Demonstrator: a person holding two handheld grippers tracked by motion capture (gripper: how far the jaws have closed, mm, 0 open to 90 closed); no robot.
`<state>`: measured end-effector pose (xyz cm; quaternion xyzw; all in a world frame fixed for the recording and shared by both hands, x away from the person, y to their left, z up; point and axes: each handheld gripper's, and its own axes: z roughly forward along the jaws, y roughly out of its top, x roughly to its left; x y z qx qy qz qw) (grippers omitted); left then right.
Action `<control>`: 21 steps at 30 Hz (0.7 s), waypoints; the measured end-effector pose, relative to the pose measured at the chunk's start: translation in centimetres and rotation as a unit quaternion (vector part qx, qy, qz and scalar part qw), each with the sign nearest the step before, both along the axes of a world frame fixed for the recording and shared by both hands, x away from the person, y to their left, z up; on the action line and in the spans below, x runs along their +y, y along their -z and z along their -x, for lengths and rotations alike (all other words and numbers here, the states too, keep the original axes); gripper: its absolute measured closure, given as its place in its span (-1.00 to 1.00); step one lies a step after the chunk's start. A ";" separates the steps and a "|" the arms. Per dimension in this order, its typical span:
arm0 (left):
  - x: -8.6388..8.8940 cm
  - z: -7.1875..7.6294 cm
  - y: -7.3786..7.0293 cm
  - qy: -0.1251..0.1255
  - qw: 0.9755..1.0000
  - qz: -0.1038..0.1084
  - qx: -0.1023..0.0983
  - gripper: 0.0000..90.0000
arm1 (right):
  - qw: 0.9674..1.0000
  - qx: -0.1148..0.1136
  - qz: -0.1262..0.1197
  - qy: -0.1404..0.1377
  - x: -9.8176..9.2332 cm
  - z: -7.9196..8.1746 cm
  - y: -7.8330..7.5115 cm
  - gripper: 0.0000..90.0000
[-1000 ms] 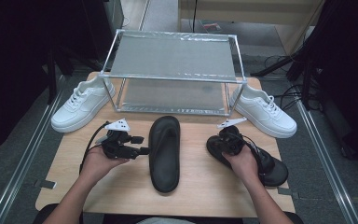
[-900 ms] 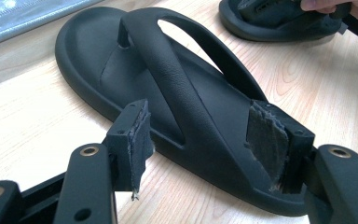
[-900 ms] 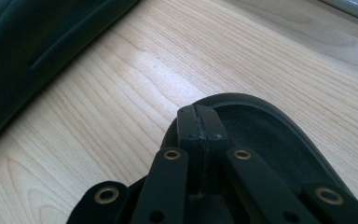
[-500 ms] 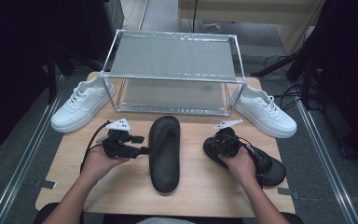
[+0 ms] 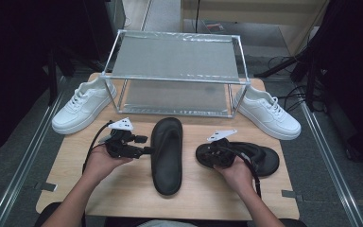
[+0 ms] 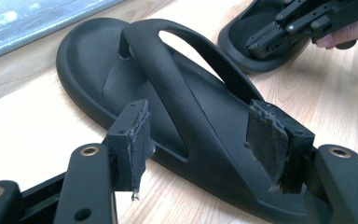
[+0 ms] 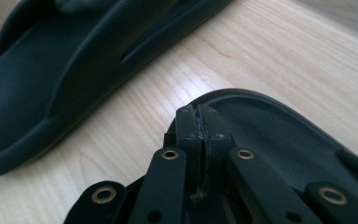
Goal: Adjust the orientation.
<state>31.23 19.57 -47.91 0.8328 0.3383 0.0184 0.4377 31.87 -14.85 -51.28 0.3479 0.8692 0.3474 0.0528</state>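
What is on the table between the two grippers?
One black sandal lies lengthwise between the left gripper and the right gripper, as the high view shows.

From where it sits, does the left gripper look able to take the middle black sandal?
Probably yes. The left gripper is open, its pads either side of the middle sandal's near edge and strap, with nothing between. The right gripper is over the other sandal, clear of it.

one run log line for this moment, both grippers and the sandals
left gripper: open, beside middle black foam sandal | right gripper: shut, empty, over right black foam sandal
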 end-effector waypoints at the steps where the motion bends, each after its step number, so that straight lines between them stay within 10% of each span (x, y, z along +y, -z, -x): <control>1: 0.0 -0.1 0.0 0.001 1.000 0.000 0.001 -0.11 | 1.000 0.002 -0.003 0.001 0.0 0.1 0.0 0.99; 16: -0.6 -1.3 -0.3 0.003 1.000 0.007 -0.006 -0.11 | 0.999 0.034 -0.022 -0.028 0.9 2.5 0.0 1.00; 21: -0.7 -1.5 -0.2 0.002 1.000 0.006 -0.004 -0.11 | 0.999 0.012 -0.042 -0.008 -0.3 2.2 -1.2 1.00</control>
